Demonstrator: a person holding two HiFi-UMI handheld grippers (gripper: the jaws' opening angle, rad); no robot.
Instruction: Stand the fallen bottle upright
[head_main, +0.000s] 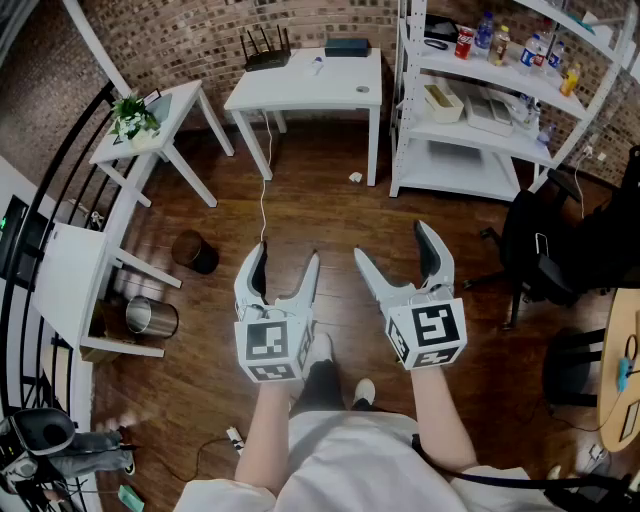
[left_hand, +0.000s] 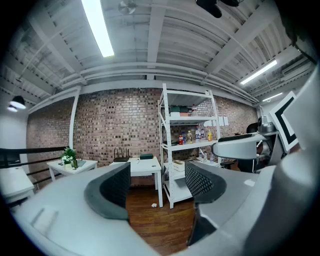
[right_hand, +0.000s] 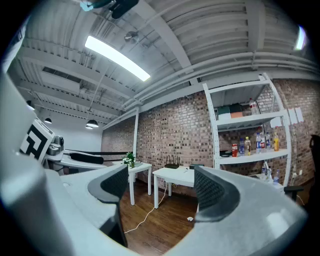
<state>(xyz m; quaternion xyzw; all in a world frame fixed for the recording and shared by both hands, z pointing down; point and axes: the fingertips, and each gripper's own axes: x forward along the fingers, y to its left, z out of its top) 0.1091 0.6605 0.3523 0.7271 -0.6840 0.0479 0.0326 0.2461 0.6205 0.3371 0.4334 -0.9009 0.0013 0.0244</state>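
Both grippers hang in mid-air over the wooden floor, away from any bottle. My left gripper (head_main: 285, 258) is open with nothing between its jaws, and so is my right gripper (head_main: 392, 243). Several upright bottles (head_main: 497, 42) stand on the top board of the white shelf unit (head_main: 470, 130) at the far right. They are also small in the left gripper view, bottles (left_hand: 195, 136), and in the right gripper view, bottles (right_hand: 252, 145). I cannot make out a fallen bottle at this distance. Only floor shows between the open jaws of the left gripper (left_hand: 157, 182) and the right gripper (right_hand: 157, 187).
A white table (head_main: 310, 85) with a router (head_main: 267, 48) stands against the brick wall. A small side table with a plant (head_main: 135, 115) is at the left. A dark bin (head_main: 195, 252) and a metal can (head_main: 150, 318) lie on the floor at the left. A black chair (head_main: 545, 250) is at the right.
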